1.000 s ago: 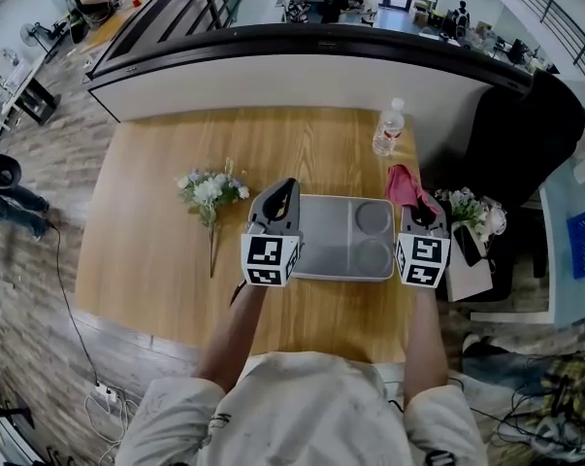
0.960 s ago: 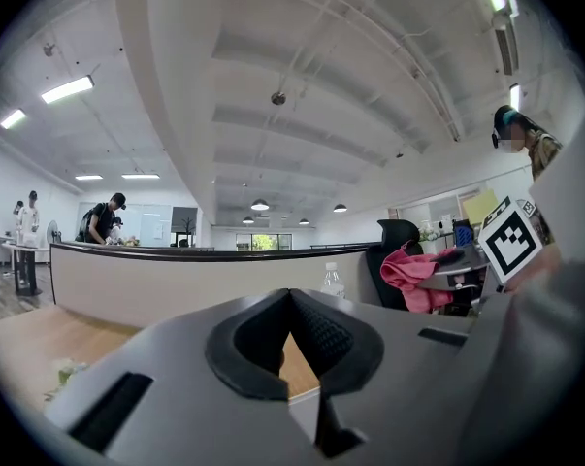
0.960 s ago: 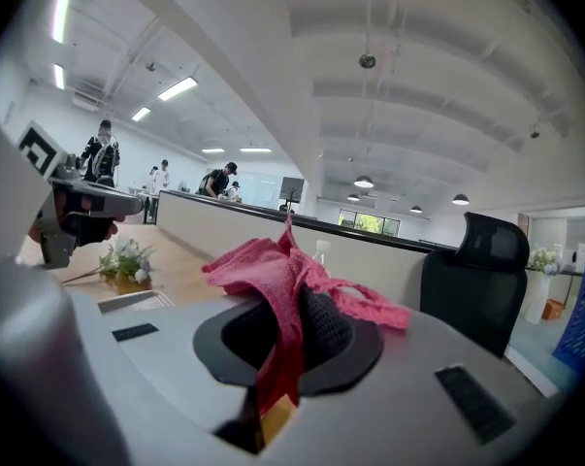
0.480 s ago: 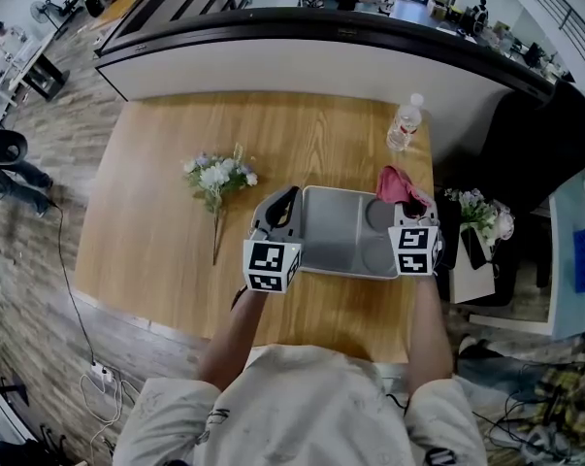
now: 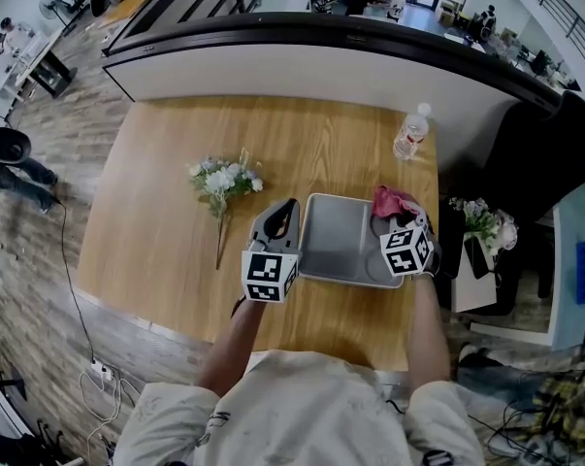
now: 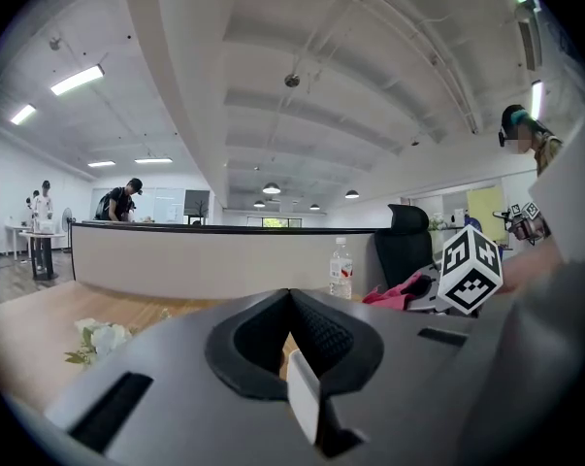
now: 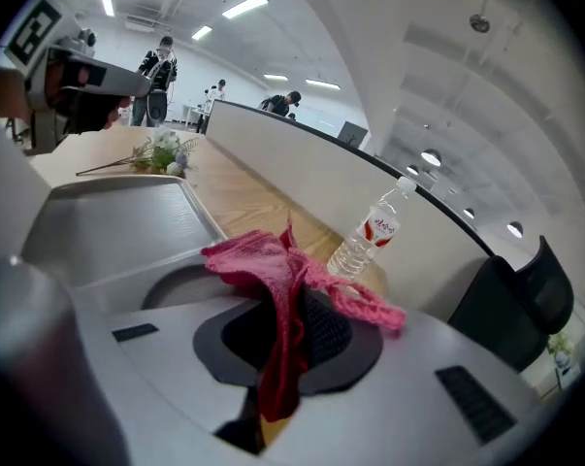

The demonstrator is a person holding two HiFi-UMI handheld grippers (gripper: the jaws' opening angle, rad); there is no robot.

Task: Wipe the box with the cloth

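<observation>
table (image 5: 166,231): wood, carries everything below. Curved counter (image 5: 302,66) runs along its far edge, beyond the box.
chair (image 5: 525,153): black, off the table, right of the box.
box (image 5: 336,236): grey tray, flat on the table right in front of the person. One large compartment fills its left part. In the right gripper view (image 7: 117,226) a round recess shows at its right end.
flowers (image 5: 224,181): small white bunch lying on the table left of the box and well apart from it, stem toward the person. They also show in the left gripper view (image 6: 96,338).
left gripper (image 5: 280,216): lies along the box's left edge, pointing away from the person. In its own view (image 6: 290,304) the jaws are closed with tips meeting, and a thin pale edge is pinched low between them. That edge reads as the box's left wall.
right gripper (image 5: 408,223): at the box's far right corner. In its own view (image 7: 287,328) the jaws are clamped tight on the cloth.
bottle (image 5: 409,134): clear plastic, upright, beyond the box's far right corner and apart from it.
cloth (image 5: 394,202): pink, bunched, spilling forward out of the right jaws over the box's far right corner, above the round recess (image 7: 273,280). Can't tell whether it touches the box.
</observation>
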